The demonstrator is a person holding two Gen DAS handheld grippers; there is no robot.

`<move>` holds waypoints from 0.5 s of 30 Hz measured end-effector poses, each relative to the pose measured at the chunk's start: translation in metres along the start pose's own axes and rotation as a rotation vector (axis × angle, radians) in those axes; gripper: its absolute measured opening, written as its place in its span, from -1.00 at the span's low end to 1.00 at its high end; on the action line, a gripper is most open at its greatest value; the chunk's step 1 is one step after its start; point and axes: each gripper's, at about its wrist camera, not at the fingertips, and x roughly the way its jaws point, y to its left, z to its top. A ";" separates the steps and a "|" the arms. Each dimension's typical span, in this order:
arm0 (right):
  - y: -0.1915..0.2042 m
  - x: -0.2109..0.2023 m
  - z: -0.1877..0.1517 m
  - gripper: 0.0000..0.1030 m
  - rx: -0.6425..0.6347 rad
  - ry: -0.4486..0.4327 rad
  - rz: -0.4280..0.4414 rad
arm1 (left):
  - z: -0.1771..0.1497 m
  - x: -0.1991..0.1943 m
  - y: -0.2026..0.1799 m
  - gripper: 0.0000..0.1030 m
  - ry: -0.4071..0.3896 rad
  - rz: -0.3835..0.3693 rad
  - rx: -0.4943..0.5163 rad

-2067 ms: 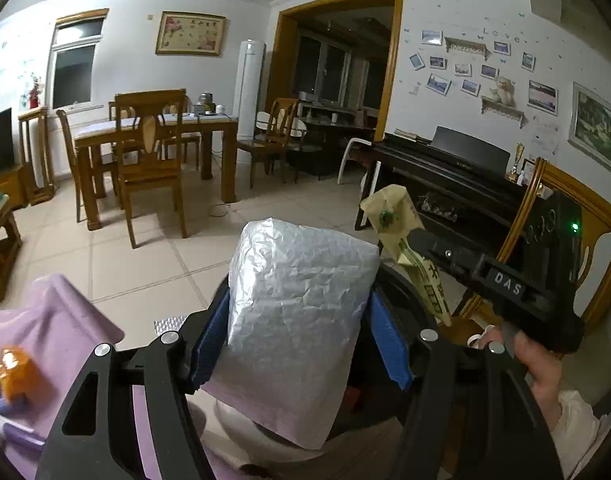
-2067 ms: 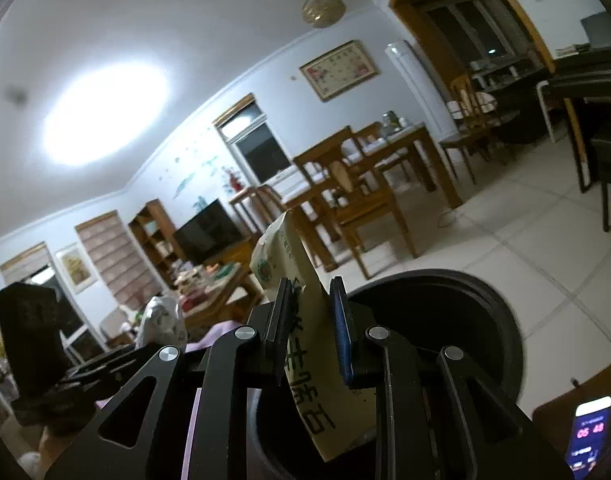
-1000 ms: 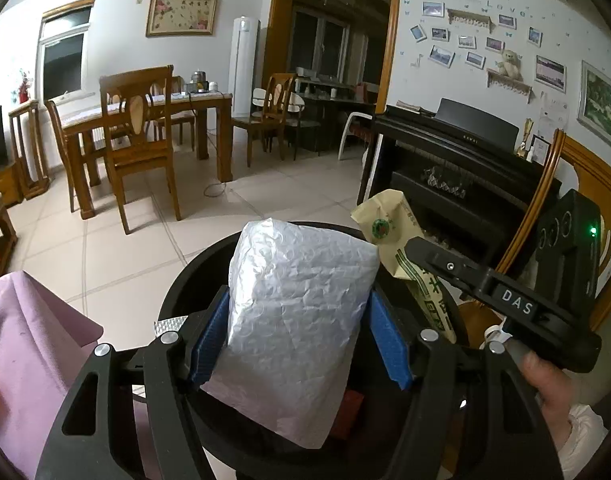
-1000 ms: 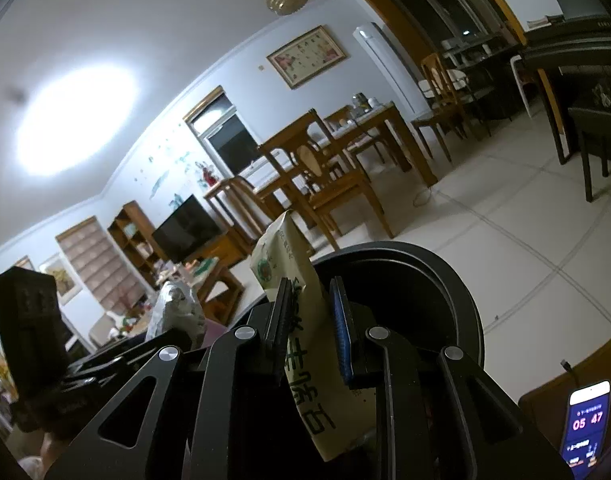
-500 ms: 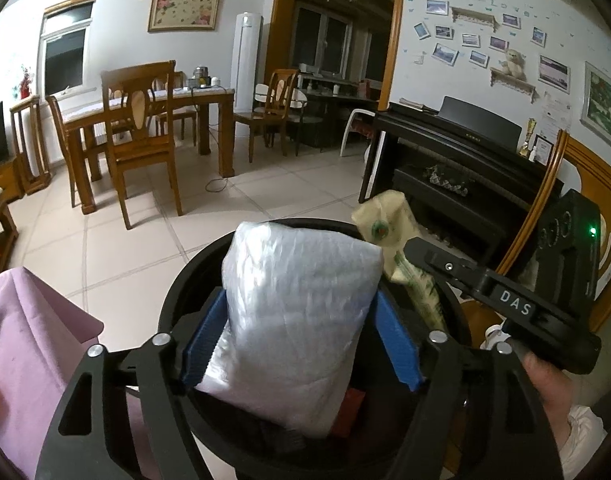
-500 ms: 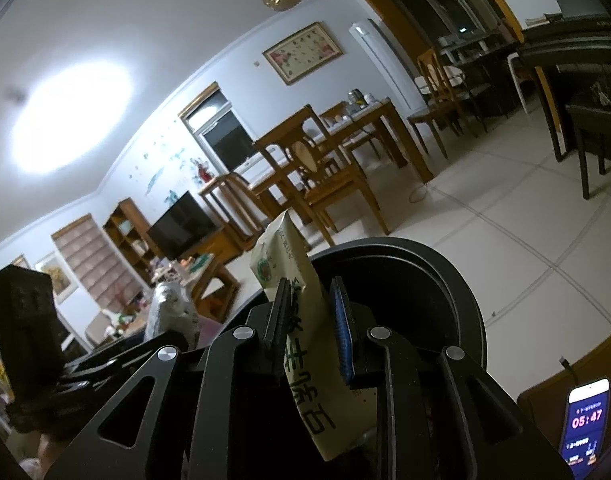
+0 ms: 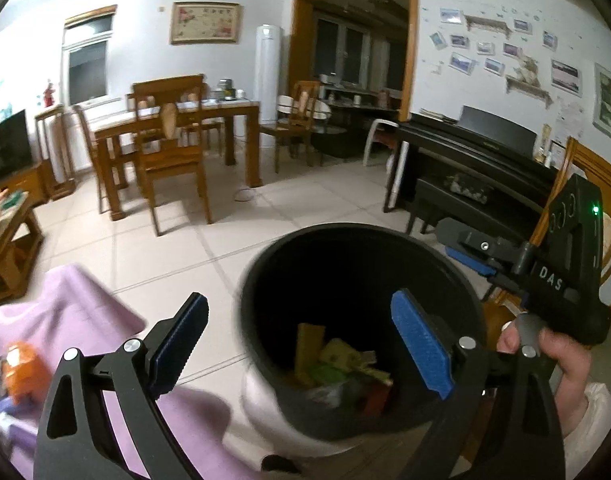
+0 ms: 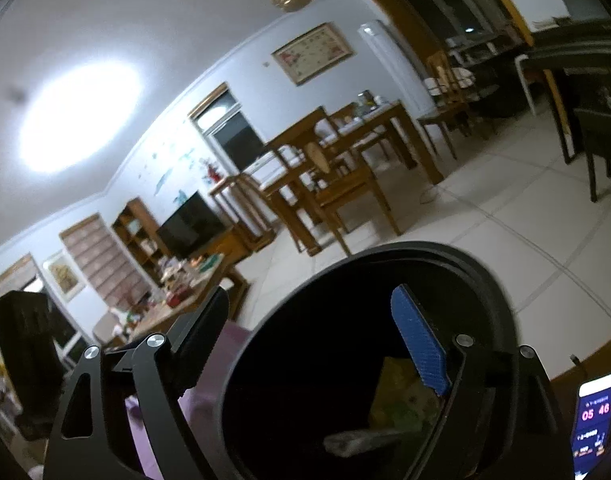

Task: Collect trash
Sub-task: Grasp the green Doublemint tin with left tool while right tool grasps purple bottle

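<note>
A black round trash bin [image 7: 265, 280] stands on the tiled floor right below both grippers; it also shows in the right wrist view [image 8: 445, 252]. Inside lie several wrappers [image 7: 337, 364], among them a silver packet [image 8: 361, 440] and a yellow-green packet [image 8: 401, 396]. My left gripper [image 7: 301, 344] is open and empty over the bin's left rim. My right gripper [image 8: 309, 340] is open and empty over the bin mouth; its body [image 7: 561, 276] shows at the right of the left wrist view.
A purple cloth [image 7: 65, 312] with an orange item [image 7: 21, 364] lies at the left. A phone [image 8: 593, 420] sits at the lower right. A wooden dining table and chairs [image 7: 165, 148] stand beyond, a black piano [image 7: 477, 164] at the right, a cluttered coffee table [image 8: 185, 284] at the left.
Both grippers opened. The silver packet left my left gripper and the yellow-green packet left my right gripper; both now lie in the bin.
</note>
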 end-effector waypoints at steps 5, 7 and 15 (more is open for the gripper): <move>0.059 0.027 -0.012 0.60 -0.112 0.091 0.065 | -0.023 -0.045 0.068 0.79 -0.003 0.115 -0.103; 0.091 0.041 -0.024 0.60 -0.174 0.142 0.102 | -0.035 -0.064 0.099 0.79 0.000 0.177 -0.146; 0.220 0.089 -0.074 0.51 -0.377 0.362 0.293 | -0.093 -0.135 0.225 0.75 0.075 0.416 -0.358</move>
